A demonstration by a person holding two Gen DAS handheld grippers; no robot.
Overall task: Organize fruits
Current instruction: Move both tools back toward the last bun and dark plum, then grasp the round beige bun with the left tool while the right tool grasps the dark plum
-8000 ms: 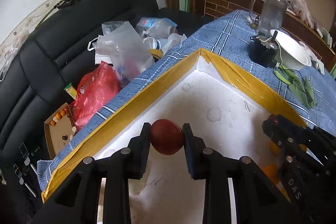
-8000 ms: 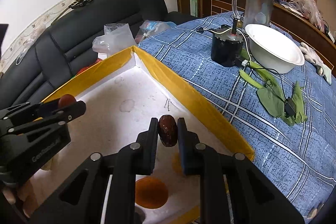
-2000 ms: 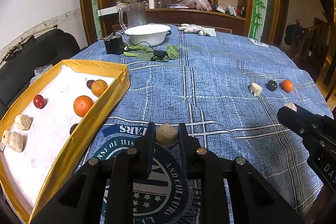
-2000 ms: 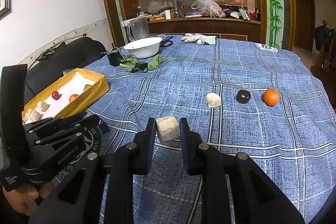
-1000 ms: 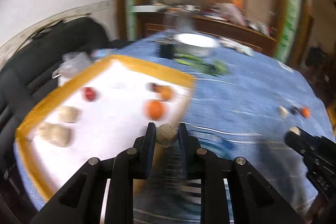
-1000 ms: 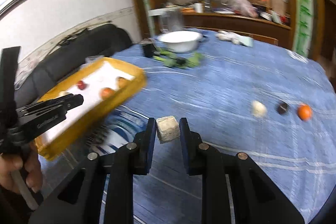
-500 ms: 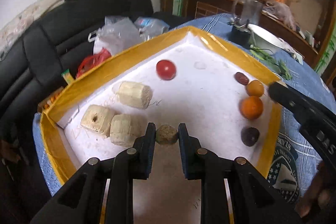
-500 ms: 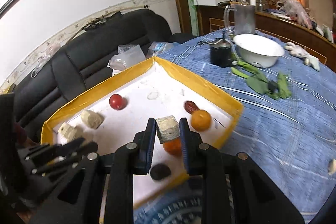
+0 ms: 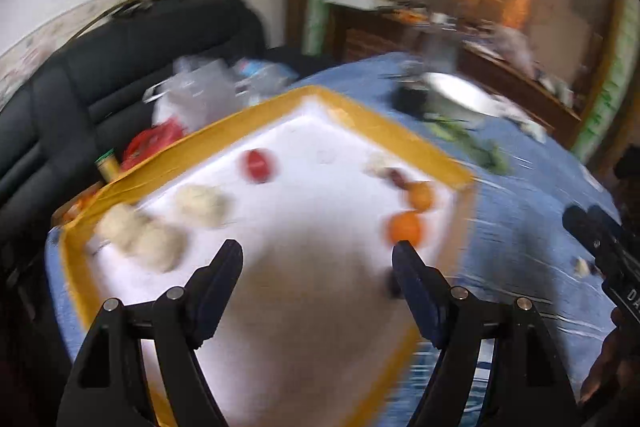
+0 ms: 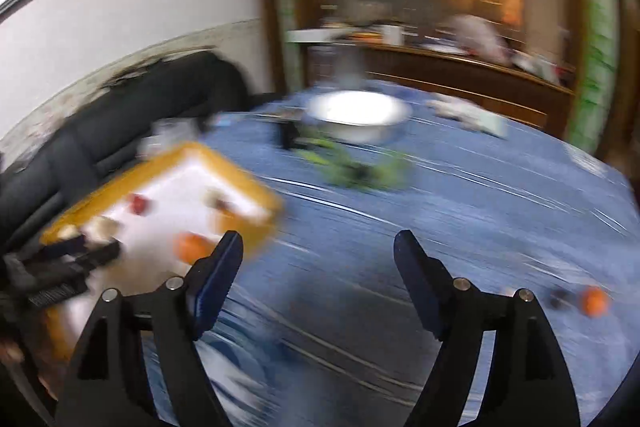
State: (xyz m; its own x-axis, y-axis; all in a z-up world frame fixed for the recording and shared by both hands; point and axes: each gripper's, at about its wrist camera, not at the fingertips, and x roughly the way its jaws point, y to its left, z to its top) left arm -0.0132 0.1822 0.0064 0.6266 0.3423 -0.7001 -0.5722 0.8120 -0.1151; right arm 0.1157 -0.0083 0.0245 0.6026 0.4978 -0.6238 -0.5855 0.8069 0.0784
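Note:
Both views are motion-blurred. My left gripper (image 9: 318, 259) hangs open and empty above the yellow-rimmed white tray (image 9: 424, 147). In the tray lie a red fruit (image 9: 258, 165), two orange fruits (image 9: 404, 229), a dark fruit (image 9: 396, 177) and several beige chunks (image 9: 156, 243). My right gripper (image 10: 318, 259) is open and empty over the blue tablecloth (image 10: 460, 211), right of the tray (image 10: 228, 167). An orange fruit (image 10: 595, 301) and a dark fruit (image 10: 560, 298) rest on the cloth at far right.
A white bowl (image 10: 360, 115), a black device and green leaves (image 10: 360, 167) sit at the table's far side. A black sofa (image 9: 100, 67) with plastic bags (image 9: 192, 99) stands left of the table. A wooden sideboard (image 10: 460, 71) lines the back wall.
Both grippers have opened; the beige chunks they held are no longer between the fingers. The right gripper has swung right, away from the tray. The left has pulled back a little.

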